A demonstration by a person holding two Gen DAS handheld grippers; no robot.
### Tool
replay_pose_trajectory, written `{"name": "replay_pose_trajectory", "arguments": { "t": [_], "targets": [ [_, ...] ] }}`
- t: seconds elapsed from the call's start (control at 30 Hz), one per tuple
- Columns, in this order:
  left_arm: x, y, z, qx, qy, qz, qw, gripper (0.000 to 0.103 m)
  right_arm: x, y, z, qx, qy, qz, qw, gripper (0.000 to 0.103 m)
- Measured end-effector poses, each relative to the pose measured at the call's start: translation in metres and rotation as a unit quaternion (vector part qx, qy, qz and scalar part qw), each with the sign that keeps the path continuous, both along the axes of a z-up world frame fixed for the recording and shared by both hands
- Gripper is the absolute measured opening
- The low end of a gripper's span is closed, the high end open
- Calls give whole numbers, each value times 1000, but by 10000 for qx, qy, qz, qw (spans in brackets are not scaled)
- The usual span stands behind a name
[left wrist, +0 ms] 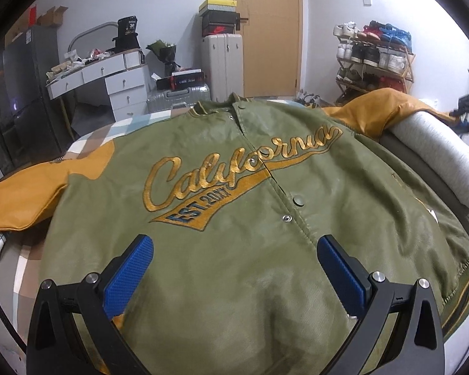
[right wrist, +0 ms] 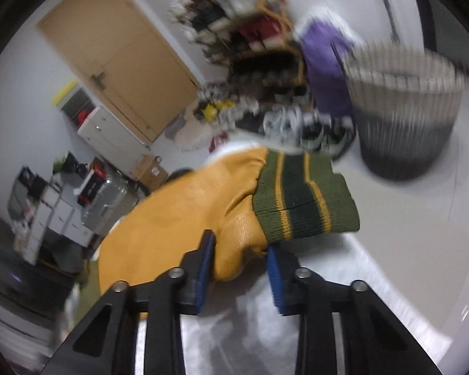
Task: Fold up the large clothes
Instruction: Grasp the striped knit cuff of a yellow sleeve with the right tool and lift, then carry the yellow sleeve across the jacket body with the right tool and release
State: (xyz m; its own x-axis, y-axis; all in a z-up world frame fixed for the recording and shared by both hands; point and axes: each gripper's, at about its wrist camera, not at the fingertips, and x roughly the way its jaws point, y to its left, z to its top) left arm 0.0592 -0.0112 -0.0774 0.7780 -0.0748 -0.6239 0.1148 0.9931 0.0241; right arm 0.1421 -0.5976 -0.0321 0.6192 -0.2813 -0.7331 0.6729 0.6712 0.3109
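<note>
One green jacket (left wrist: 234,187) lay front-up on the bed (left wrist: 22,268); left gripper (left wrist: 234,250) fingers spread wide above it; right gripper (right wrist: 241,250) fingers pinched its yellow sleeve (right wrist: 184,218).

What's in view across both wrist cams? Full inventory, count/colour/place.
jacket: 1, olive green with gold "California" script, laid front-up on the bed
sleeve: 1, mustard yellow, lifted, between the right gripper's fingers
cuff: 1, green knit with yellow stripes, at that sleeve's end
bedsheet: 1, pale checked, under the jacket
door: 1, tan wood, back wall
shoe rack: 1, wooden, many shoes, right of the door
upright suitcase: 1, white, left of the door, boxes stacked on top
flat suitcase: 1, silver, on the floor
desk: 1, white drawers, cluttered, left wall
basket: 1, grey slatted, blurred, on the floor
left gripper: 1, black with blue pads, open above the jacket
right gripper: 1, black with blue pads, shut on the sleeve
</note>
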Motion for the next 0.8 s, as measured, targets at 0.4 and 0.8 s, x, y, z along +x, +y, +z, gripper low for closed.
{"name": "replay_pose_trajectory", "arguments": {
  "t": [0.4, 0.8],
  "targets": [
    [-18, 55, 13, -317, -303, 433, 9981, 102, 89, 179, 140, -1292, -1380, 1708, 9670, 19],
    [-45, 98, 8, -513, -463, 900, 9935, 102, 204, 490, 6, -66, -849, 4684, 8794, 18]
  ]
}}
